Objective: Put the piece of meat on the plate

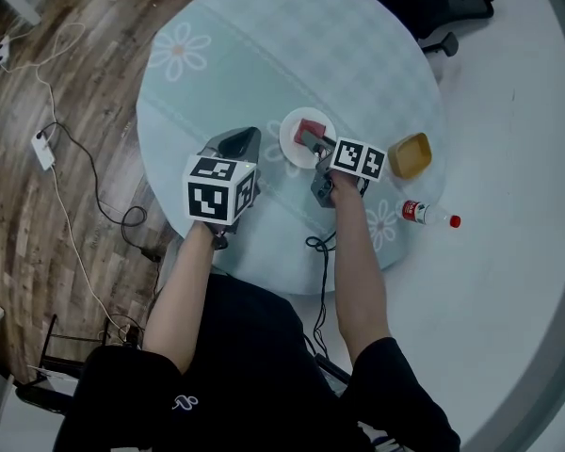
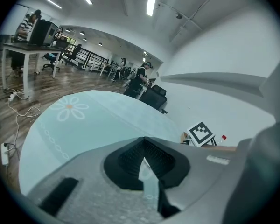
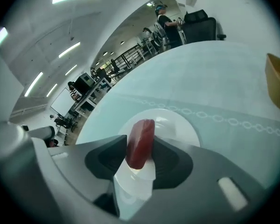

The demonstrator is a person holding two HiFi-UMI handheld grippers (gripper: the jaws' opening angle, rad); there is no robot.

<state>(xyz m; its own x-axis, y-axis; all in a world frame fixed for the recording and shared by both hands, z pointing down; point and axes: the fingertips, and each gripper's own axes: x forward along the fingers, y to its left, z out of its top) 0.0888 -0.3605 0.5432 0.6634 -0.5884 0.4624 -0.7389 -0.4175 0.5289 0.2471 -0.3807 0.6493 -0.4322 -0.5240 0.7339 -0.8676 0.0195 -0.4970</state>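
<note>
The piece of meat, a dark red slab, stands on edge between my right gripper's jaws, over the small white plate. The pads flank it closely and do not seem to press it; the gripper stands open. In the head view the right gripper reaches over the near edge of the plate, with the meat red at its tip. My left gripper hovers over the table left of the plate, empty. In its own view the left gripper has its fingertips together, only a thin wedge of table showing.
The round table has a pale green cloth with daisies. A yellow bowl sits right of the plate, and a small bottle with a red cap lies near the table's right edge. Cables run over the wooden floor at the left.
</note>
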